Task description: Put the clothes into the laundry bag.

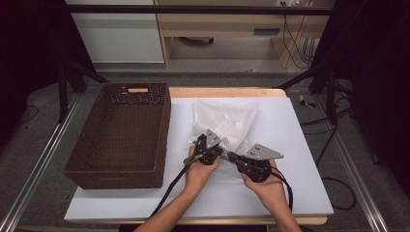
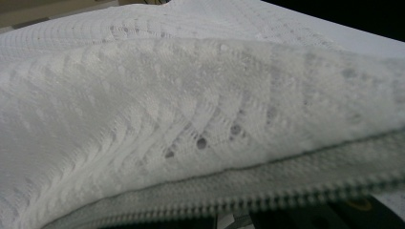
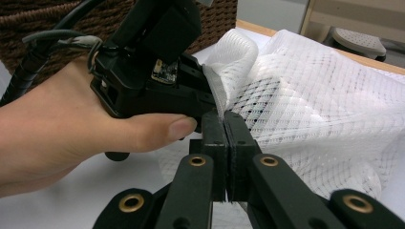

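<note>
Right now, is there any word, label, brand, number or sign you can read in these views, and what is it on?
None can be read.
The shelf behind the table carries a small dark plate, too small and blurred to read.
The mesh bag, its zipper, the basket, the left gripper and the right gripper bear no readable text.

Both forearms reach in from the near edge, the left gripper [image 1: 209,146] and right gripper [image 1: 231,156] meeting close together at mid-table, tips nearly touching, each with its jaws pressed together, hands wrapped around the gripper bodies.
</note>
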